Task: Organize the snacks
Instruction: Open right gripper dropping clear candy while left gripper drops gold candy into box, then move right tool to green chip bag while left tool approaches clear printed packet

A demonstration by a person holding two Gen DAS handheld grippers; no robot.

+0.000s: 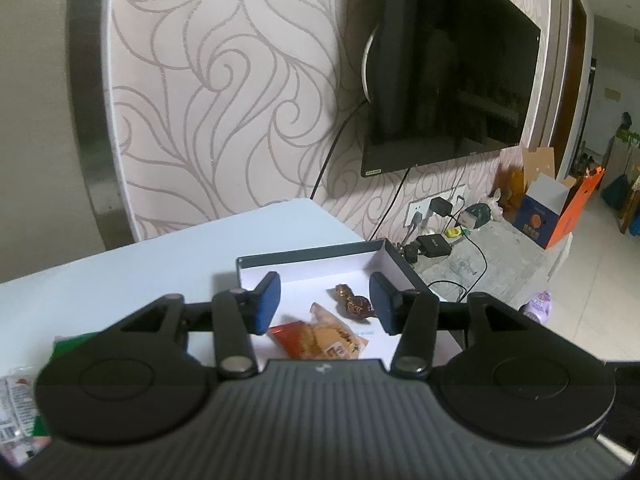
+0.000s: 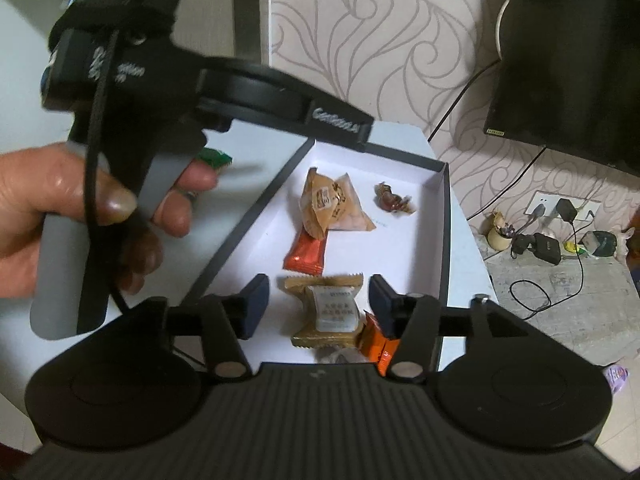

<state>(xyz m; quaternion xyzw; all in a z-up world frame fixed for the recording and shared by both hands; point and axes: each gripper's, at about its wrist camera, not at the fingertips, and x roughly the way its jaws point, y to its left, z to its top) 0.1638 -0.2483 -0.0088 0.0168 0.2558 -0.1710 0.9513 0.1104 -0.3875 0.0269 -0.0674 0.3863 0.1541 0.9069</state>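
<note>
- My right gripper: jaws wide, holding nothing, straddling the tan snack packet lying flat in the box; nearer hand.
- My left gripper: jaws wide, empty, above the box.
- Beyond: 3 wrapped snacks.

Lighting is dim, even indoor light with soft shadows. Fisheye distortion bends and darkens the edges. The hand and nearby green packet show motion blur.
</note>
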